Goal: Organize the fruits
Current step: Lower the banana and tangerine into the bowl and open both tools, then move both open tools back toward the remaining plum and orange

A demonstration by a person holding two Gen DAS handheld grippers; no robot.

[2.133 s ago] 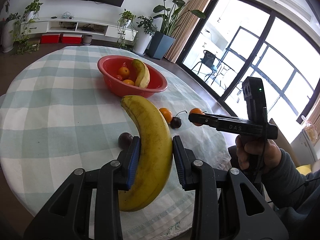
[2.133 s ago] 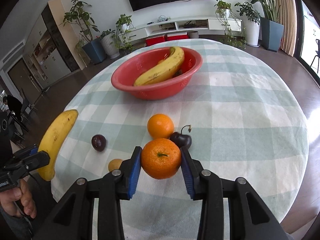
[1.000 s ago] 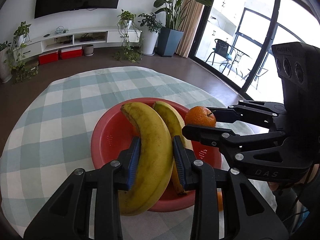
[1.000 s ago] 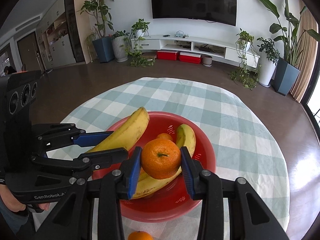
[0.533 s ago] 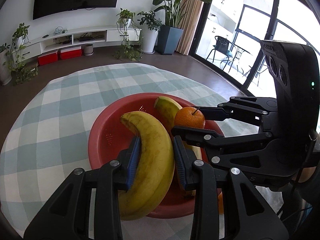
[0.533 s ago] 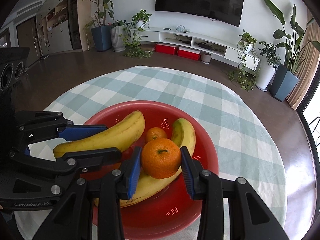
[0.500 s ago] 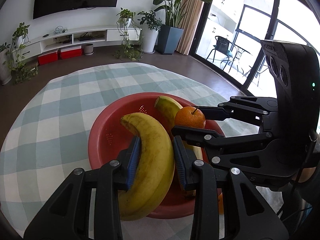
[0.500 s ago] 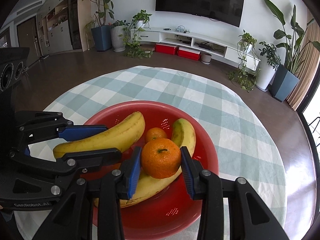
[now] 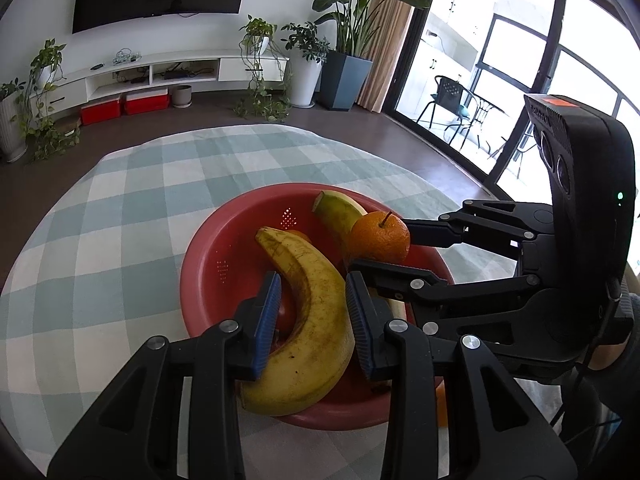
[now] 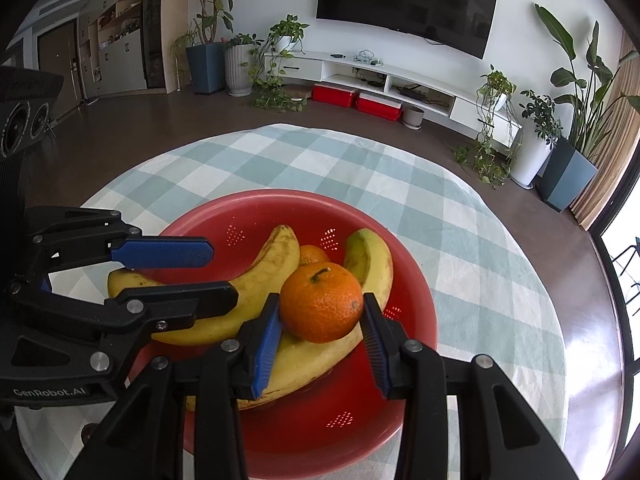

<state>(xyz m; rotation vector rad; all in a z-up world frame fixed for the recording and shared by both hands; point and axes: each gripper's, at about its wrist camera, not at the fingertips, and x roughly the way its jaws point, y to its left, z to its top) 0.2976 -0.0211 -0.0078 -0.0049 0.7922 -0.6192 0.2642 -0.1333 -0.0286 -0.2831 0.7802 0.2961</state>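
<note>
A: While both claws hang over the red bowl (image 9: 208,280), what is each one gripping?

B: The left claw (image 9: 312,312) is clamped on a banana (image 9: 316,320), its blue pads pressed against the fruit's sides. The right claw (image 10: 320,324) is clamped on an orange (image 10: 322,302), stem up.

A: Where do those fruits sit relative to the bowl?

B: In the left wrist view the banana's tip reaches over the bowl's middle and its thick end hangs over the near rim. In the right wrist view the orange is over the bowl's centre, right above a second banana (image 10: 370,260) that lies curved inside the bowl. I cannot tell whether the orange touches it.

A: Anything else in the bowl?

B: A smaller orange (image 10: 314,255) shows between the two bananas, deeper in. There is also something red under the left claw, too hidden to name.

A: And the bowl itself?

B: It stands on a round surface (image 10: 460,240) covered with a green and white checked cloth. The two claws are close together, the right one just beside the left, coming in from the right edge of the left wrist view. One more orange (image 9: 440,404) peeks out on the cloth beside the bowl's near edge, mostly hidden by the left claw's arm
</note>
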